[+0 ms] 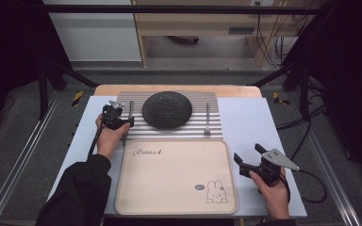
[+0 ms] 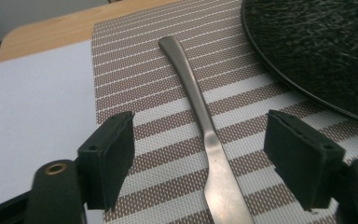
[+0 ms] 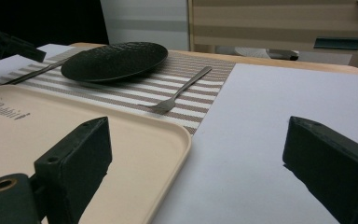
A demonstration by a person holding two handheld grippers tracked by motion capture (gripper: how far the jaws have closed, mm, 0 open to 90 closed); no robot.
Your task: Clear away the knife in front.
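Observation:
A metal knife (image 2: 200, 112) lies on the striped placemat (image 2: 140, 70), just left of a black plate (image 2: 317, 42). My left gripper (image 2: 200, 135) is open and straddles the knife's blade end, with both pads clear of the metal. From above, that gripper (image 1: 124, 123) sits low over the knife (image 1: 131, 113) beside the plate (image 1: 167, 109). A fork (image 1: 207, 120) rests on the mat to the plate's right. My right gripper (image 1: 248, 153) stands open with nothing between its pads, over the white sheet right of a beige tray (image 1: 176, 176). Its own view shows the fork (image 3: 182, 88) and plate (image 3: 114, 60) farther off.
The beige tray (image 3: 74, 126), printed with a rabbit, lies in front of the placemat (image 1: 217, 127). A white sheet (image 1: 250, 117) covers the tabletop under both. Black frame posts stand at the table's sides and cables trail off to the right.

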